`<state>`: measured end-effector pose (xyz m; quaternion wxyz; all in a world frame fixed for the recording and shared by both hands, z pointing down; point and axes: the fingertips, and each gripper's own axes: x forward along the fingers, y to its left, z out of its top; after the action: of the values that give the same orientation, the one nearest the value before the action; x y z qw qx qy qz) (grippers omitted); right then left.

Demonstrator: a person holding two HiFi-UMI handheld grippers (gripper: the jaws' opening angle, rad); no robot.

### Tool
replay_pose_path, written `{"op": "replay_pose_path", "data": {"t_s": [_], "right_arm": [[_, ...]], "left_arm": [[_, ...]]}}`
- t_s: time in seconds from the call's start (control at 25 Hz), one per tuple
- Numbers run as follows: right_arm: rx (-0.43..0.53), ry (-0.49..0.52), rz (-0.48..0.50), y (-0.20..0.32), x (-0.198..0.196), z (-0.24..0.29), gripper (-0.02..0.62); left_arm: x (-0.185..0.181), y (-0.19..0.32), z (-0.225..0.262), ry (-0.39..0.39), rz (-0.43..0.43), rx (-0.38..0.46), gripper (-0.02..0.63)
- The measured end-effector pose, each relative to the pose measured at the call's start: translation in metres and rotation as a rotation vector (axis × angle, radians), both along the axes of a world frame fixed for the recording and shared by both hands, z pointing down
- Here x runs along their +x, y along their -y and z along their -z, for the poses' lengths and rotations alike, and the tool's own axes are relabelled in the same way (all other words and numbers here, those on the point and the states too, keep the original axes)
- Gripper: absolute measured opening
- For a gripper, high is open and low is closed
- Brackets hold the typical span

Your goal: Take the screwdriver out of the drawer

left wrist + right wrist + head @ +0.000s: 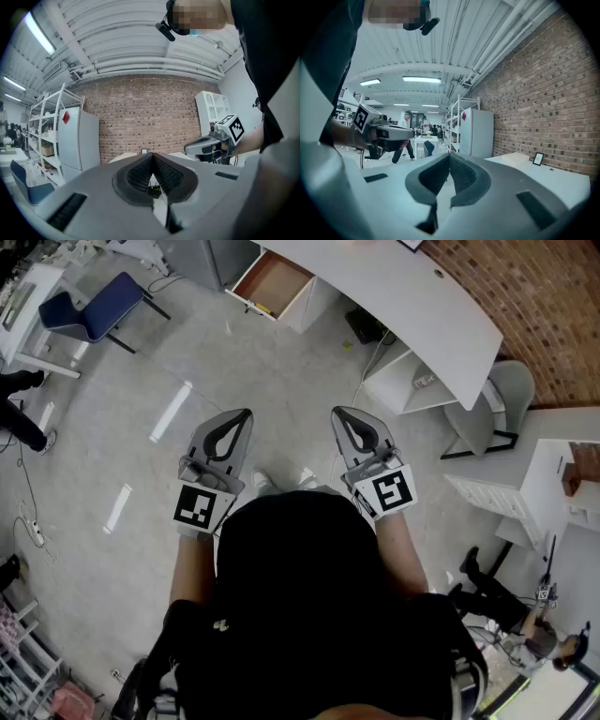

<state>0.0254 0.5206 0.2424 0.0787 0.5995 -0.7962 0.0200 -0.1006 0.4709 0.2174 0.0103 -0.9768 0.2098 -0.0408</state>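
Note:
In the head view an open drawer [274,283] with a wooden inside sticks out from under the white desk [403,292], far ahead of me. A small yellow item [263,307] lies at its front edge, too small to tell what it is. My left gripper [246,414] and right gripper [336,412] are held side by side close to my body, high above the floor and far from the drawer. The jaws of the left gripper [152,154] meet at the tips with nothing between them. The right gripper [449,154] is likewise shut and empty.
A blue chair [89,306] stands at the far left and a grey chair [502,409] at the right of the desk. A white shelf unit [405,381] sits under the desk. A fridge [77,145] stands against the brick wall. People stand at the lower right [525,624].

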Motion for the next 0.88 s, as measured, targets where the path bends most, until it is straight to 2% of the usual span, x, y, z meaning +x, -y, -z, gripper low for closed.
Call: {"op": "replay_pose_path", "data": {"t_s": [0.28, 0.6, 0.88], "right_arm": [[0.0, -0.002, 0.005, 0.017, -0.038, -0.001, 0.009], [-0.033, 0.031, -0.065, 0.038, -0.043, -0.02, 0.011], [-0.061, 0.053, -0.09, 0.077, -0.027, -0.034, 0.011]], "left_arm": [[-0.037, 0.015, -0.006, -0.022, -0.005, -0.042, 0.003], [-0.066, 0.049, -0.026, -0.012, 0.009, -0.074, 0.003], [-0.062, 0.089, -0.042, 0.02, 0.018, -0.088, 0.003]]}}
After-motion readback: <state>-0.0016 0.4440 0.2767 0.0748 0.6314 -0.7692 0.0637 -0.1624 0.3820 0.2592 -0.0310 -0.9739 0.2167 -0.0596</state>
